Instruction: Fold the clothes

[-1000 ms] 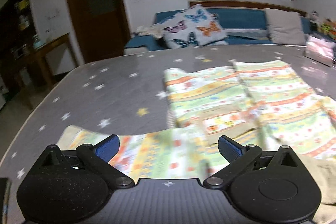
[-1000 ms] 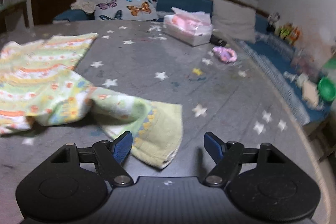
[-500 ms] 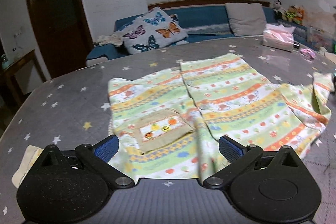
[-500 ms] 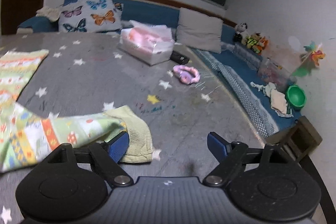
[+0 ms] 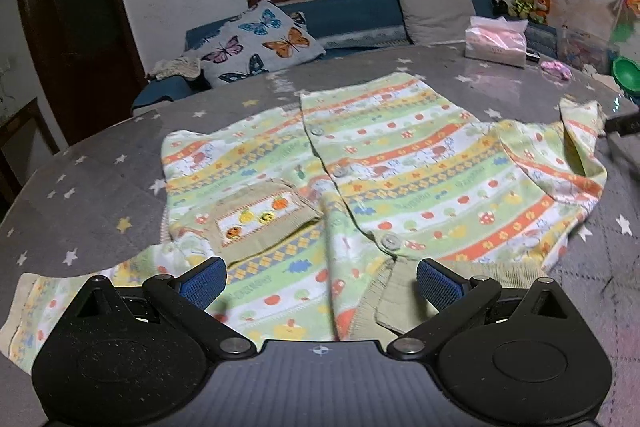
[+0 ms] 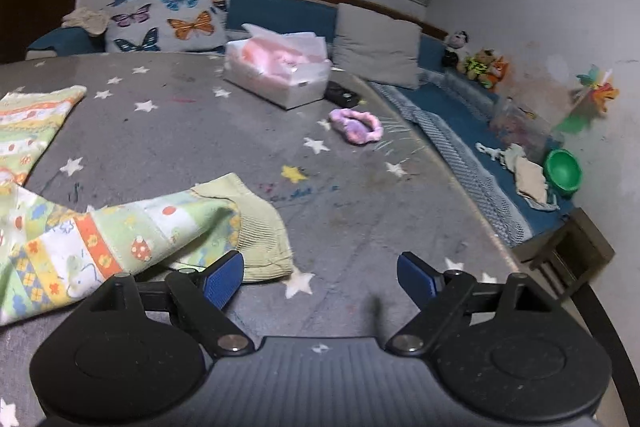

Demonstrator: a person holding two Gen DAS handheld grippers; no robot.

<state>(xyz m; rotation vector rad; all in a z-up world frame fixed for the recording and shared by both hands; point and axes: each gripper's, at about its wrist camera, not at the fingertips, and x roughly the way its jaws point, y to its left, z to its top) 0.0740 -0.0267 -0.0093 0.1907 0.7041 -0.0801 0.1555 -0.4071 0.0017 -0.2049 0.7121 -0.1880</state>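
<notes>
A striped green, orange and yellow child's cardigan (image 5: 384, 163) lies spread front-up on the grey star-patterned table (image 5: 92, 203), with buttons down the middle and a tan chest pocket (image 5: 260, 219). My left gripper (image 5: 320, 277) is open and empty, just above the cardigan's near collar edge. My right gripper (image 6: 320, 275) is open and empty over bare table. The cardigan's right sleeve (image 6: 132, 235) lies crumpled beside its left finger (image 6: 222, 281), its ribbed cuff (image 6: 260, 239) just ahead of that finger.
A tissue box (image 6: 280, 75) stands at the table's far side, with a purple hair band (image 6: 356, 125) and a dark remote (image 6: 340, 95) near it. A blue sofa with a butterfly pillow (image 5: 260, 43) runs behind. The table's right edge (image 6: 500, 239) curves close by.
Both grippers have swung right and pulled back. The left view now faces the whole cardigan instead of its left sleeve. The right gripper has moved off the sleeve cuff.
</notes>
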